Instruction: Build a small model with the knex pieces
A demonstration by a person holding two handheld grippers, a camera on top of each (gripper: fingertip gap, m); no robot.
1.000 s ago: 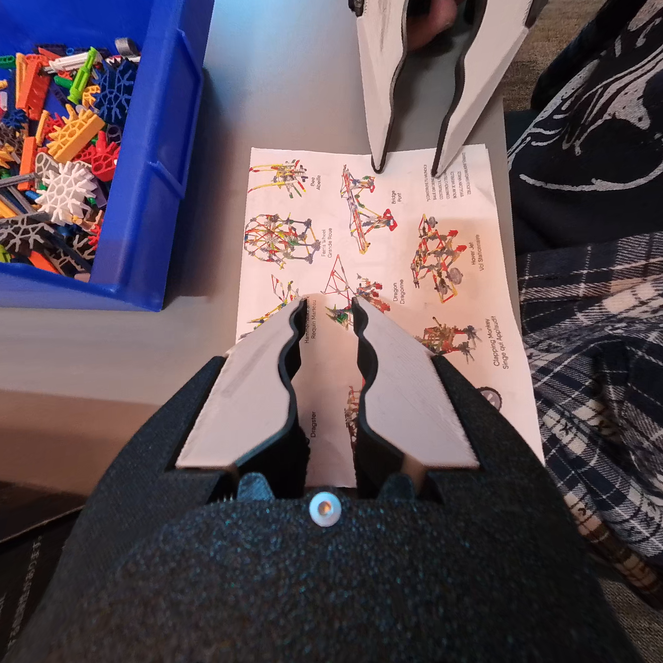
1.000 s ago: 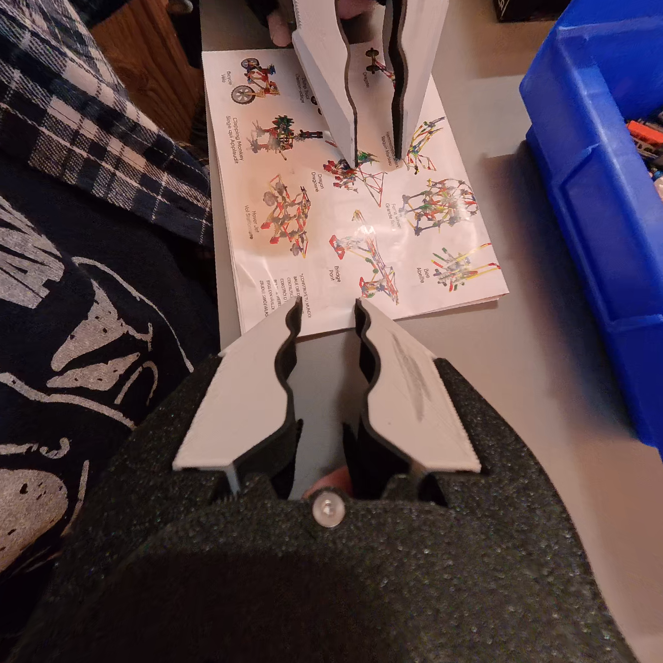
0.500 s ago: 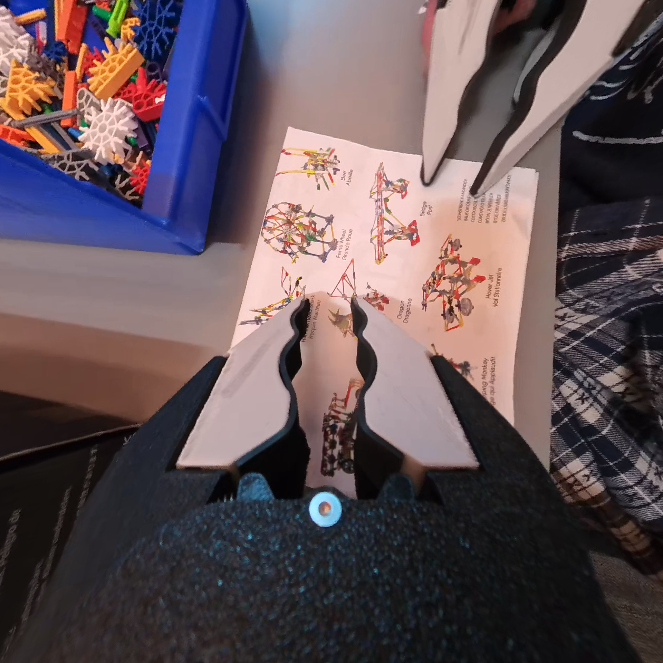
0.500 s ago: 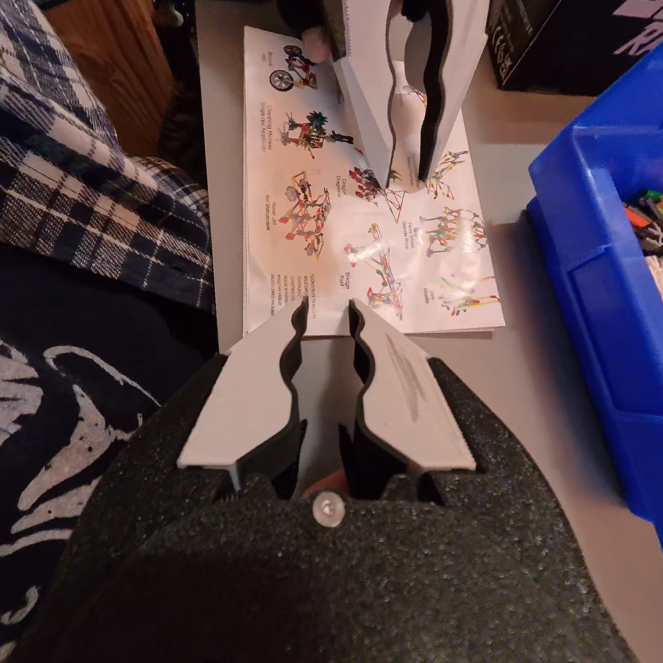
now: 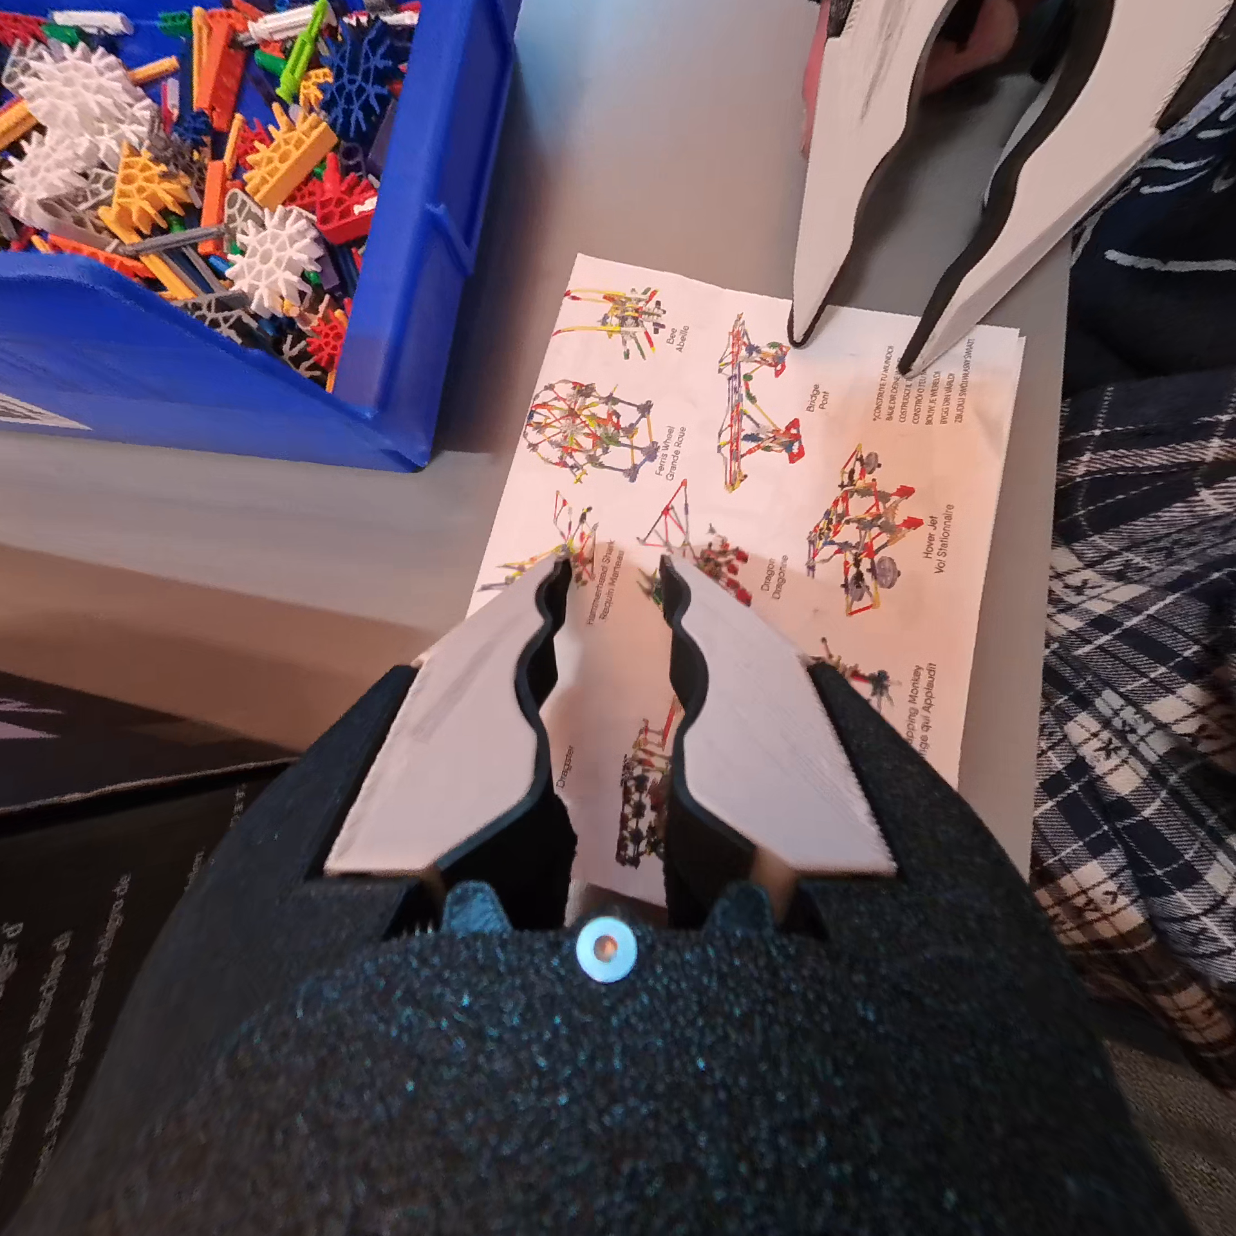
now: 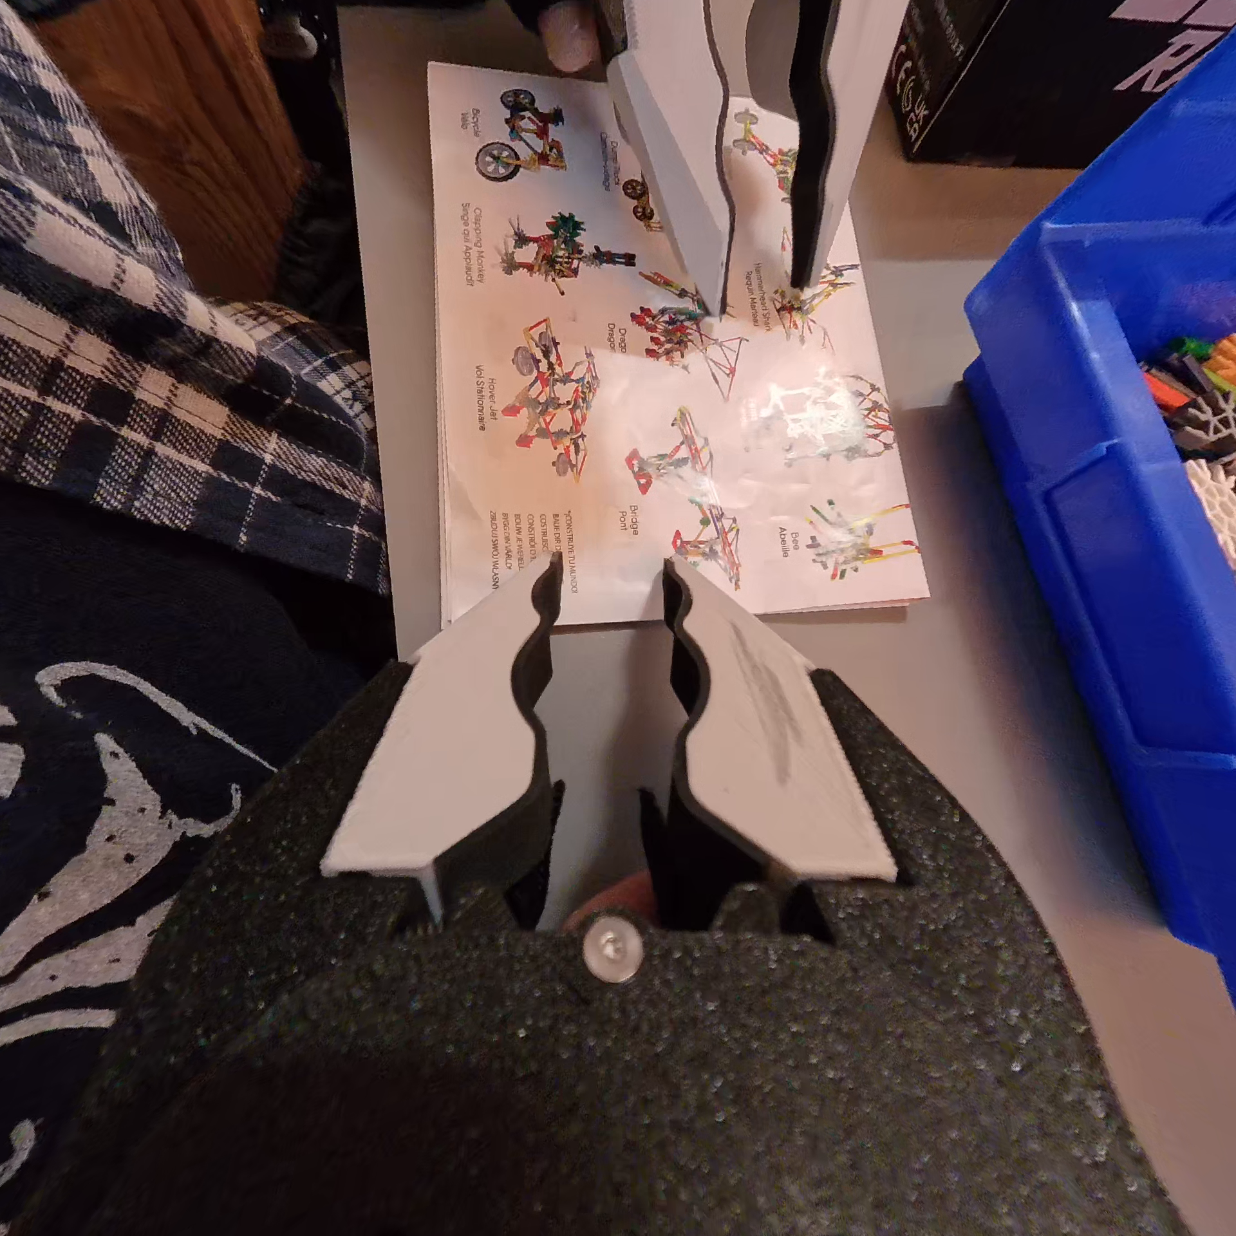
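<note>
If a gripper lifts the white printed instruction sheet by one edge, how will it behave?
The white printed instruction sheet looks thin and flat, so it would probably flop and weigh little. Its glossy glare suggests that it may slide on the grey table. Stacked edges suggest a booklet.

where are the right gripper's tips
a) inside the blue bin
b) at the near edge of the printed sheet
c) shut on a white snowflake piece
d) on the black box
b: the right gripper is open, its tips over the near edge of the printed sheet on the table, apart from the blue bin at the right and the black box beyond.
</note>
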